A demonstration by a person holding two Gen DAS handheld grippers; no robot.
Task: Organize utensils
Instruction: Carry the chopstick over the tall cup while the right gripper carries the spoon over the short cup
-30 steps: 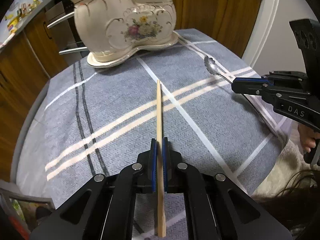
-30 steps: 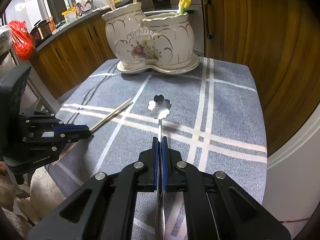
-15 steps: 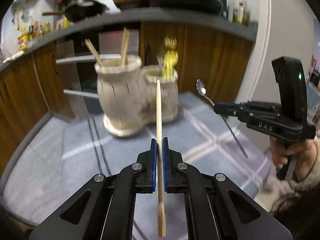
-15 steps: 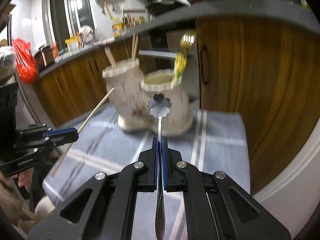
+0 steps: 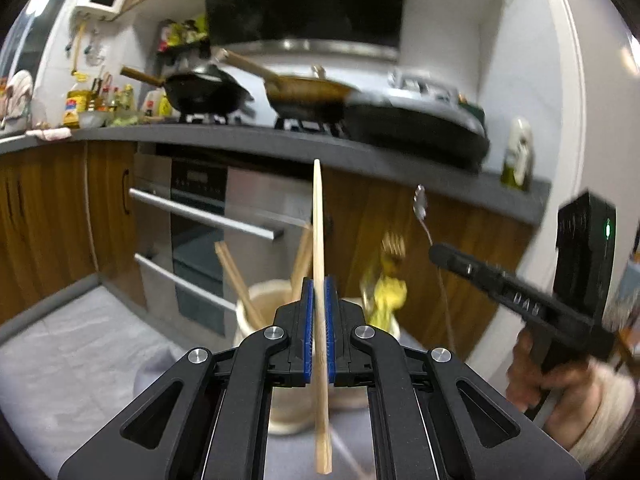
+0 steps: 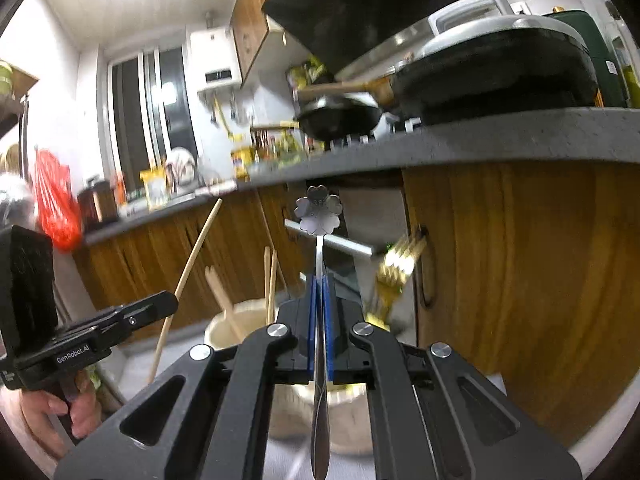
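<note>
My left gripper (image 5: 319, 280) is shut on a wooden chopstick (image 5: 318, 220) that points forward and up above the cream ceramic holder (image 5: 260, 304). Its left pot holds several chopsticks (image 5: 236, 280); the right one holds a gold fork with a yellow handle (image 5: 390, 276). My right gripper (image 6: 319, 276) is shut on a silver spoon with a flower-shaped bowl (image 6: 319, 210), raised above the same holder (image 6: 228, 328), beside the fork (image 6: 396, 272). Each gripper shows in the other's view: the right one (image 5: 434, 250) with the spoon (image 5: 421, 206), the left one (image 6: 172, 302) with its chopstick (image 6: 188, 276).
Behind the holder stand wooden cabinets (image 6: 520, 280) and an oven with steel handles (image 5: 204, 216). A dark worktop (image 5: 248, 140) above carries pans (image 5: 204, 92) and bottles. The grey striped tablecloth (image 5: 80, 360) lies low in view. A hand (image 6: 52, 408) grips the left tool.
Both grippers lifted their utensils off the tablecloth and tilted up from looking down at the table to nearly level, so the holder sank low in both views.
</note>
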